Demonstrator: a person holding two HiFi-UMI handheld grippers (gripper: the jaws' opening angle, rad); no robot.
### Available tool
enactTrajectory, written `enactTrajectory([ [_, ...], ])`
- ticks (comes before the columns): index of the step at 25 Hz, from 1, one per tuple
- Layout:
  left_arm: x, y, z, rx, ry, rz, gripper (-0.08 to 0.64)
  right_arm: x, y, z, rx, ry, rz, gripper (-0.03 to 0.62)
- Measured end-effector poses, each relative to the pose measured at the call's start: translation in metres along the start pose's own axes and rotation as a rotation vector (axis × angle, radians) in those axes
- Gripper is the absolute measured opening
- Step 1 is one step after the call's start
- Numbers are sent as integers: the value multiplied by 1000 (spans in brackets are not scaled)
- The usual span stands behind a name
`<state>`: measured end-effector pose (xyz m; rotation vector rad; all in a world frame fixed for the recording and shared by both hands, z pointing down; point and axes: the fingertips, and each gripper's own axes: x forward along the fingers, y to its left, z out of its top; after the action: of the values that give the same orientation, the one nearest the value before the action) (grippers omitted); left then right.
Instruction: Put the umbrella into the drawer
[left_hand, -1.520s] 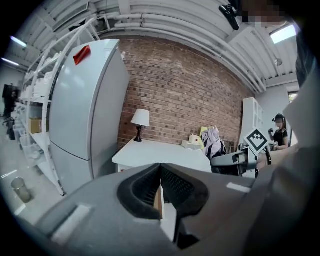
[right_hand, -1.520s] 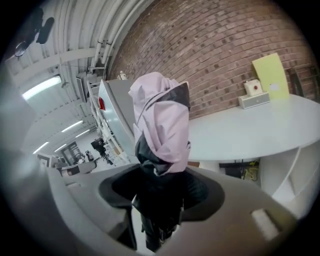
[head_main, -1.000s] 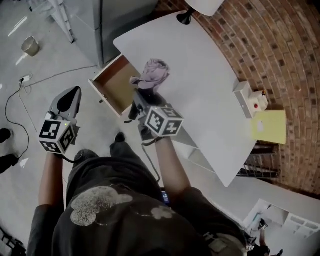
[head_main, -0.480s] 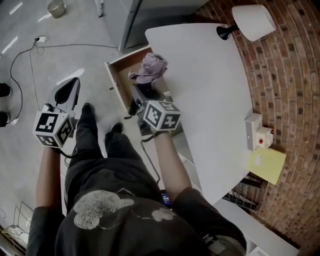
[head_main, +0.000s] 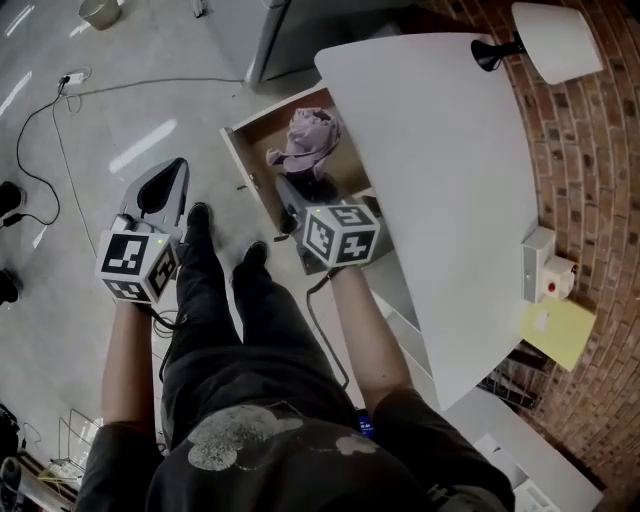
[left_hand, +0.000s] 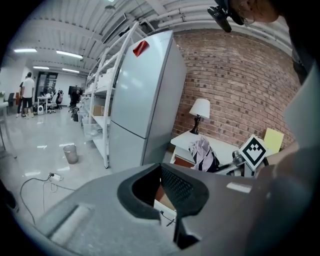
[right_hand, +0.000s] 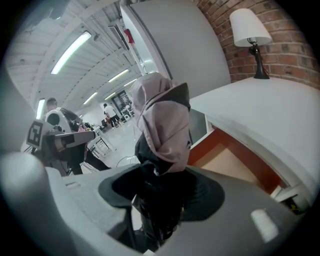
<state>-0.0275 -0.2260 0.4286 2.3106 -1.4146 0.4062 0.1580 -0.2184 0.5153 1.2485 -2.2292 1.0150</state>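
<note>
A folded umbrella (head_main: 312, 138) with mauve fabric and a dark body stands up out of my right gripper (head_main: 300, 186), which is shut on its lower end. It hangs over the open wooden drawer (head_main: 262, 140) that sticks out from under the white table (head_main: 440, 150). In the right gripper view the umbrella (right_hand: 162, 125) fills the jaws of my right gripper (right_hand: 160, 175), with the drawer (right_hand: 235, 160) below and to the right. My left gripper (head_main: 178, 165) is over the floor left of the drawer, tips together, holding nothing. The left gripper (left_hand: 159, 167) points toward the drawer front.
A lamp (head_main: 555, 40) stands on the table's far corner. A white box with a red button (head_main: 545, 275) and a yellow sheet (head_main: 555, 330) lie at its right end. A grey fridge (head_main: 310, 25) stands beyond the drawer. A cable (head_main: 60, 130) runs across the floor.
Both grippers have sunk. The umbrella has gone from the table's edge to over the open drawer. The left gripper has come nearer the drawer.
</note>
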Motion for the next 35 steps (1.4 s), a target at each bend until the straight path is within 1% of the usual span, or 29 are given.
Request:
enactTrajectory([
  [3,25,14,-11,-31,27,-31,11,22,-12,-7,11,21,-37,238],
  [5,43,22,-16,-37,47,-46,11,36,-22,-11,26,31,-65,238],
  [10,78,31,-21,-23,72,-101,11,65,-44,-25,111,37,-129,238],
  [14,95,28,-35,-4,117,-163,11,79,-59,-44,150,56,-184,238],
  [17,105,26,-45,-1,147,-191,11,88,-76,-54,182,69,-218,238],
  [21,117,28,-60,3,189,-215,11,104,-102,-59,209,65,-266,238],
  [24,123,32,-66,4,194,-229,11,116,-114,-67,227,78,-293,238],
  [30,137,44,-77,-6,216,-241,11,142,-136,-87,222,135,-331,238],
  [35,140,51,-85,-8,220,-241,11,154,-148,-96,219,160,-360,238],
])
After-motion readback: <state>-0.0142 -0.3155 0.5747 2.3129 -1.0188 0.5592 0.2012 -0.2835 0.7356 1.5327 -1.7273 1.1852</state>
